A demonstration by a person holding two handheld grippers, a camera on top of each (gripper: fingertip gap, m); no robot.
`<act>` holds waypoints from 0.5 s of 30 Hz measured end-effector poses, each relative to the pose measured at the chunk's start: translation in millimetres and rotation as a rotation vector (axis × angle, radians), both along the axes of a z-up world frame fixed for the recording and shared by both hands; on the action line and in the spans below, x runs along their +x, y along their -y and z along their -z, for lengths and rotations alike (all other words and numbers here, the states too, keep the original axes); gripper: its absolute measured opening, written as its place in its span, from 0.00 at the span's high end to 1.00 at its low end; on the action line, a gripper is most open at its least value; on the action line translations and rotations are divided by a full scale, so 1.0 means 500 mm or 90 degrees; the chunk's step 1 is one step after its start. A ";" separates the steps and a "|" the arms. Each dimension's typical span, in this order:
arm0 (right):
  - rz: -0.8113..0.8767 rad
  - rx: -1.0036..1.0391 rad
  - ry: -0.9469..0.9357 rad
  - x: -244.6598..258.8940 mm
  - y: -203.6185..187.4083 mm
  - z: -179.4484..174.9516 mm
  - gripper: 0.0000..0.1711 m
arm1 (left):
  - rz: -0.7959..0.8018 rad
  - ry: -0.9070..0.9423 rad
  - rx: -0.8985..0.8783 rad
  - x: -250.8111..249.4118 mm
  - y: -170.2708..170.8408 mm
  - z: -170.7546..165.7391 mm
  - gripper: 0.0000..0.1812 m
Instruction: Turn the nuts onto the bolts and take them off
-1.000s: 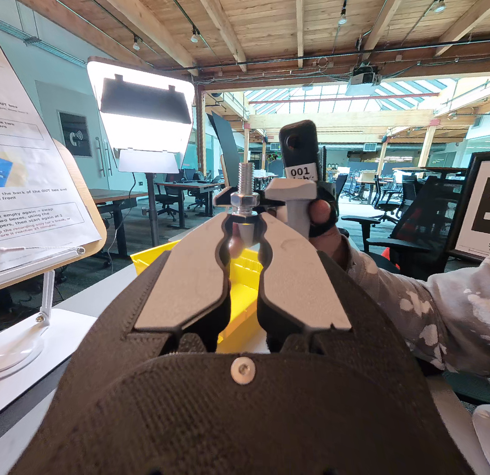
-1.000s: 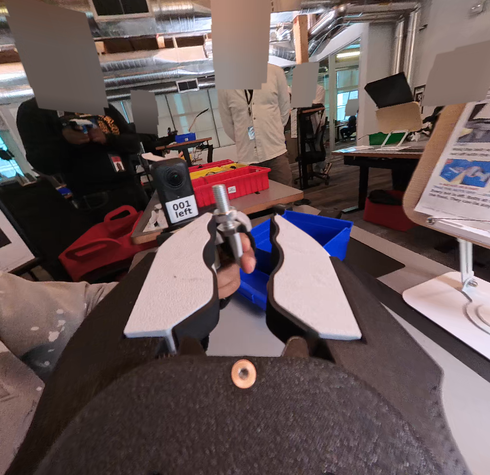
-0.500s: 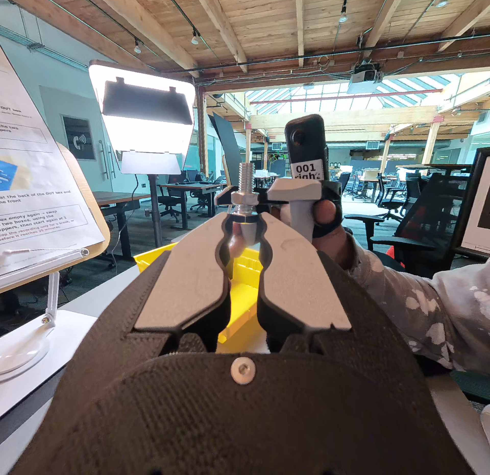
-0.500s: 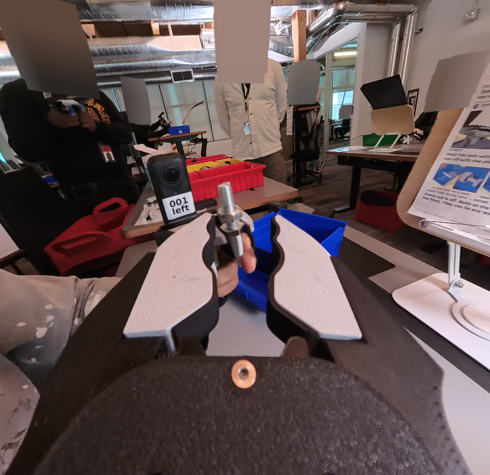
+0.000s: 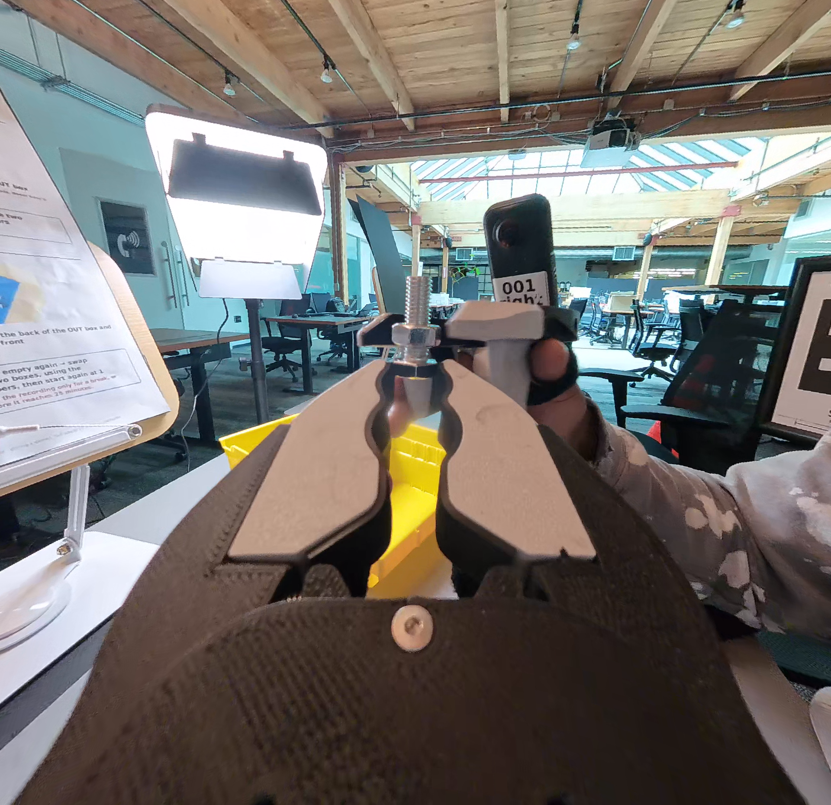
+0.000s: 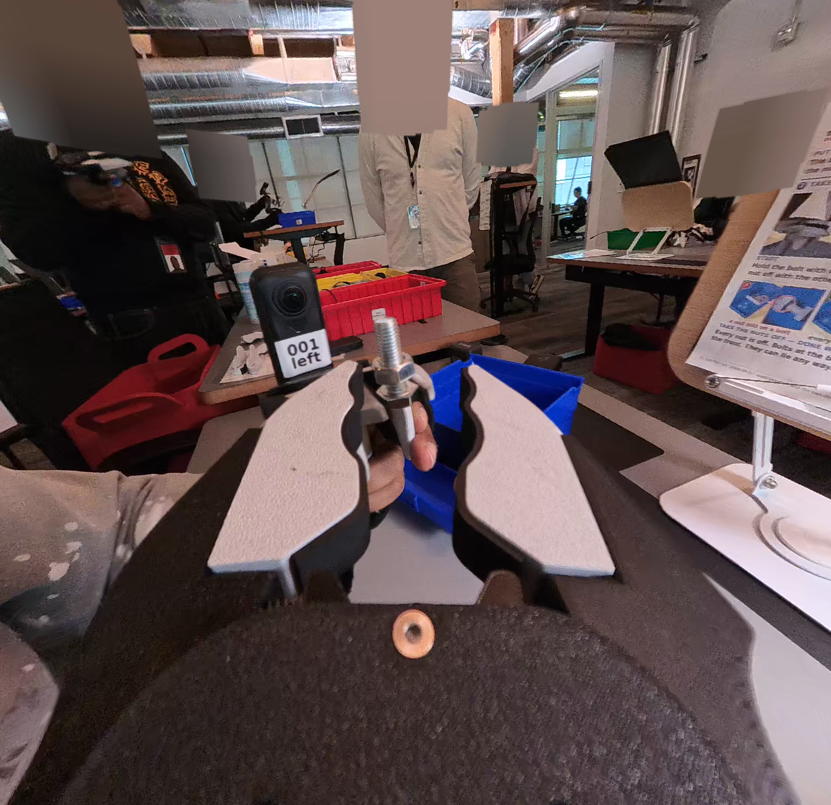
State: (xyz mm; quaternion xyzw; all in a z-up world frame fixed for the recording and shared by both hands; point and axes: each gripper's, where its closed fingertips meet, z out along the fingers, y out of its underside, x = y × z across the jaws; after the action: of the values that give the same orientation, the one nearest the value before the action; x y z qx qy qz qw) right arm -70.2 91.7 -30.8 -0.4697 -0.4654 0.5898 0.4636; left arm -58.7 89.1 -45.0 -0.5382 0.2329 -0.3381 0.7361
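white labels on both cams (image 5: pixel 519 244) (image 6: pixel 290 315), instruction sheets (image 5: pixel 54 333); wording withheld

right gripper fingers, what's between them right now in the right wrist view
Between the right gripper fingers: the bolt with its nut, held by the left gripper. No contact shows; the blue bin lies behind.

Each gripper, left (image 5: pixel 414 374) and right (image 6: pixel 409 394), has pale grey wavy-edged fingers (image 5: pixel 323 468) on a black textured body with one centre screw (image 5: pixel 412 626); sleeves (image 5: pixel 728 531) are grey, white-speckled.
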 end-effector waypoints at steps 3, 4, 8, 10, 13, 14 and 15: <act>0.017 -0.030 -0.002 0.008 -0.026 0.000 0.83 | 0.012 0.015 0.005 -0.004 0.005 -0.006 0.90; 0.049 -0.039 -0.013 0.016 -0.048 -0.004 0.87 | 0.017 0.024 0.003 -0.007 0.008 -0.010 0.90; 0.035 -0.026 -0.024 0.027 -0.041 -0.017 0.80 | 0.003 0.012 0.000 -0.006 0.005 -0.010 0.90; 0.016 -0.002 -0.012 0.016 -0.015 -0.013 0.75 | 0.003 0.013 -0.005 -0.004 0.002 -0.006 0.90; 0.020 0.022 0.002 0.006 -0.009 -0.003 0.75 | 0.013 0.019 -0.013 0.001 0.003 -0.004 0.90; 0.024 0.009 -0.001 0.010 -0.018 -0.004 0.80 | 0.021 0.027 -0.012 -0.002 0.005 -0.007 0.90; 0.051 -0.008 -0.001 0.016 -0.040 -0.004 0.87 | 0.037 0.034 -0.012 -0.002 0.010 -0.010 0.90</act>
State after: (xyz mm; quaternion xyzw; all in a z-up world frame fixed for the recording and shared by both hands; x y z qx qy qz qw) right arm -62.3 111.4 -28.9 -0.4904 -0.4426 0.5738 0.4841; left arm -59.6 84.2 -40.0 -0.5292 0.2256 -0.3757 0.7266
